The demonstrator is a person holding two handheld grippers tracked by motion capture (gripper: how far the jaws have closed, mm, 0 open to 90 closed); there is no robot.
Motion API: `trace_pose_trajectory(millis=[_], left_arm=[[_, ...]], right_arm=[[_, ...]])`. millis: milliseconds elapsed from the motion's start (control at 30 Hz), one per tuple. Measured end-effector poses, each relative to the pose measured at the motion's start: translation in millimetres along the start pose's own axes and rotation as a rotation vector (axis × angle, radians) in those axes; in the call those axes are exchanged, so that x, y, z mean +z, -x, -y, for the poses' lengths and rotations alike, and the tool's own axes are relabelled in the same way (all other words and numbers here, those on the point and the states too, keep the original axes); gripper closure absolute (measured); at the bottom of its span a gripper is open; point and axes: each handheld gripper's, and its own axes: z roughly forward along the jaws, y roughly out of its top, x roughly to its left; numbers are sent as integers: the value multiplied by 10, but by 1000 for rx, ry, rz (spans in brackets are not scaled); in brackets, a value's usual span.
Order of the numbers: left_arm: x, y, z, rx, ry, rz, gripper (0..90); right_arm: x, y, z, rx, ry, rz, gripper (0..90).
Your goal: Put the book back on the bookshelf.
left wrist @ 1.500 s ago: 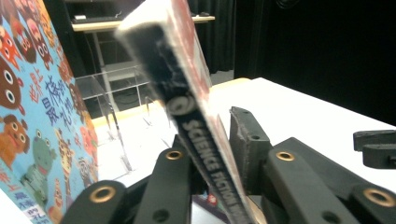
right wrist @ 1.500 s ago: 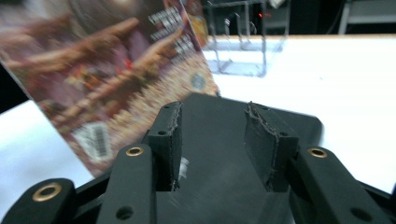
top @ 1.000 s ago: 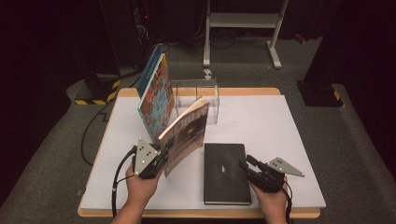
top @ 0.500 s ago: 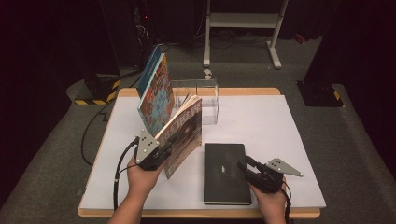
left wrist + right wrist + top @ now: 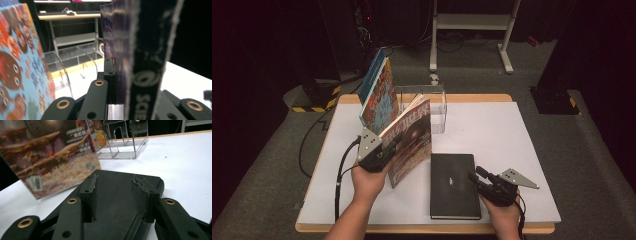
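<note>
Overhead — white table (image 5: 492, 135), grey carpet (image 5: 577, 135), dark room

left tool (image 5: 384, 150): clamped tight, raised, pointing forward | right tool (image 5: 477, 176): jaws parted, low, level

Table (image 5: 522, 145): white top, wooden edge, standing on grey carpet (image 5: 592, 145). At 12 o'clock, near the far edge, a clear acrylic rack (image 5: 432, 105), with a blue picture book (image 5: 379, 92) leaning upright just to its 9 o'clock side. At 6 o'clock, near the front edge, a black book (image 5: 454, 185) lying flat, cover up. Bare white surface from 1 to 4 o'clock.
</note>
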Motion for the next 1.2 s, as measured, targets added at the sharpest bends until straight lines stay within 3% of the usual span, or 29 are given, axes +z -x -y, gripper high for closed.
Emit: trace_pose_trajectory(millis=[233,467,567,933,1200], left_arm=[[244,-87,-155,-13,13,-102,837],[454,-119,-241,1,5,-195,837],[541,-128,-275,25,-5,-231,836],[997,-215,-374,35,13,-303,836],[1312,-358,-318,11,11,-353,836]], right_arm=[[-8,9,-9,3,5,-6,561],[-27,16,-19,11,14,-12,563],[-31,22,-20,10,16,-14,563],[-35,30,-28,21,21,-18,565],[-48,48,-25,27,25,-20,566]])
